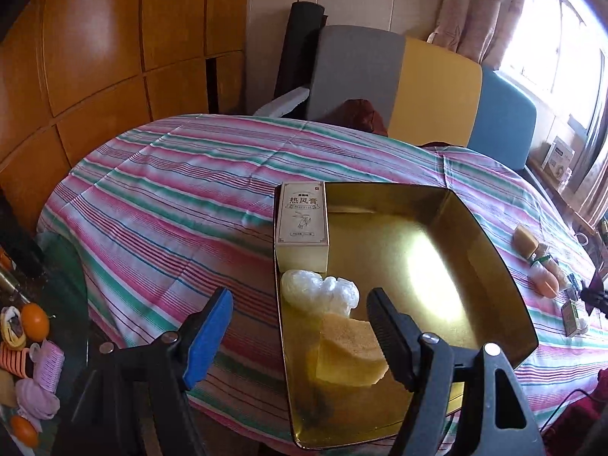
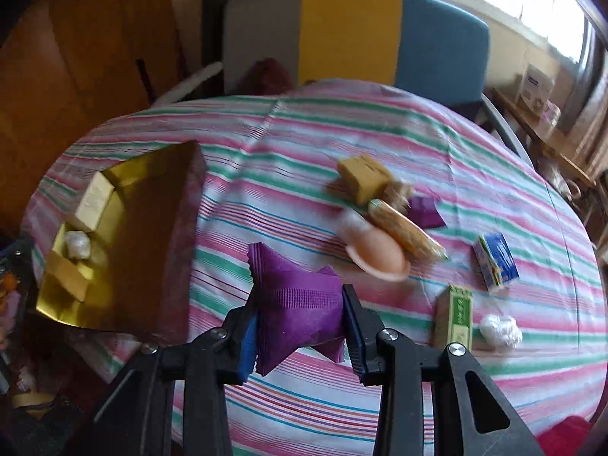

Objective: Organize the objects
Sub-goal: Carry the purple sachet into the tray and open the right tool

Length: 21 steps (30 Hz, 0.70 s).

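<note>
- My right gripper (image 2: pixel 302 326), bottom centre of its own view, is clamped on a purple packet (image 2: pixel 300 304); both pads press its sides and the packet bulges out above and below them, clear of the cloth.
- My left gripper (image 1: pixel 300 338), low in the left wrist view, stands wide apart with nothing gripped; its blue pad hangs over the striped tablecloth (image 1: pixel 171 190), its black finger over the gold tray (image 1: pixel 437 250).
- Nearest in the tray, at its lower left, a yellow sponge block (image 1: pixel 347 353) lies just beside the black finger; I cannot tell whether they touch.
- Just above the sponge, a crumpled white plastic wad (image 1: pixel 323 290).
- Further up, along the tray's left wall, a beige carton (image 1: pixel 302 214) with printed characters.
- In the right wrist view the tray sits at the left of the frame, well apart from the held packet.
- Right of the held packet, a green-and-tan box (image 2: pixel 456 315) and a second white wad (image 2: pixel 499 328) lie near each other on the cloth.
- Mid frame: a peach-coloured rounded item (image 2: pixel 376 254), a wrapped yellow stick (image 2: pixel 406 230) lying across it, a blue-and-white carton (image 2: pixel 496 260) to the right.
- Beyond: another yellow block (image 2: pixel 363 176) and a second purple packet (image 2: pixel 427 211).
- Farthest, at the top of the frame: a chair back (image 2: pixel 349 34) in grey, yellow and blue panels.
</note>
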Tool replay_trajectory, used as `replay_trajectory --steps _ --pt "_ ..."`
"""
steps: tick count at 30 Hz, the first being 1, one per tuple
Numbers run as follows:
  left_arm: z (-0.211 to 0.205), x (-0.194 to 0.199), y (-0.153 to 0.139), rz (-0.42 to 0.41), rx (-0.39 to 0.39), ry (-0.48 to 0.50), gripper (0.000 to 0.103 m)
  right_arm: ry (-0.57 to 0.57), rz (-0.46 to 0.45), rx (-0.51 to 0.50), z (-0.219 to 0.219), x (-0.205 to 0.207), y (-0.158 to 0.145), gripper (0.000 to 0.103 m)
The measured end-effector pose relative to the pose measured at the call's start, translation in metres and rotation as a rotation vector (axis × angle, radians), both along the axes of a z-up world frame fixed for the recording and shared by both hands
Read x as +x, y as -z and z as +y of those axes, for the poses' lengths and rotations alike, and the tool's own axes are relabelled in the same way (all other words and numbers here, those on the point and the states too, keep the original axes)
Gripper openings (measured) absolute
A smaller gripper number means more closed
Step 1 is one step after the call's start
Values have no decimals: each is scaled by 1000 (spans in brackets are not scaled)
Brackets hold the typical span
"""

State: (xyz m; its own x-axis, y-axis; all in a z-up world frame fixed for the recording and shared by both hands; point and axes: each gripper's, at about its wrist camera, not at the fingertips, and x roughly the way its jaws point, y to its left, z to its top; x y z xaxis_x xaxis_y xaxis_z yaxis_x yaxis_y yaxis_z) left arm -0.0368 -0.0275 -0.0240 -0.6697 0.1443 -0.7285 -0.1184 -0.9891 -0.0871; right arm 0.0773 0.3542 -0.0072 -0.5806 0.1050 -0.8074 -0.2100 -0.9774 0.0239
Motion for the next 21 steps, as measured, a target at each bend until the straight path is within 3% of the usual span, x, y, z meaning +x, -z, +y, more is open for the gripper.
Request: replay_trajectory --steps 3,6,11,18,21 --pt "-6 -1 2 -2 16 -4 73 -139 36 -3 -51 -23 -16 39" --pt "-15 -2 5 -11 42 -10 73 -266 20 -12 -102 -47 -12 39" --pt "-38 -3 10 -26 83 -62 73 -426 -85 6 -171 -85 23 39" --pt "-68 -5 15 -45 116 -127 73 -538 -259 15 -233 -119 86 41" --pt "-75 -7 19 -69 142 -137 73 -619 -280 -102 -257 -121 96 43"
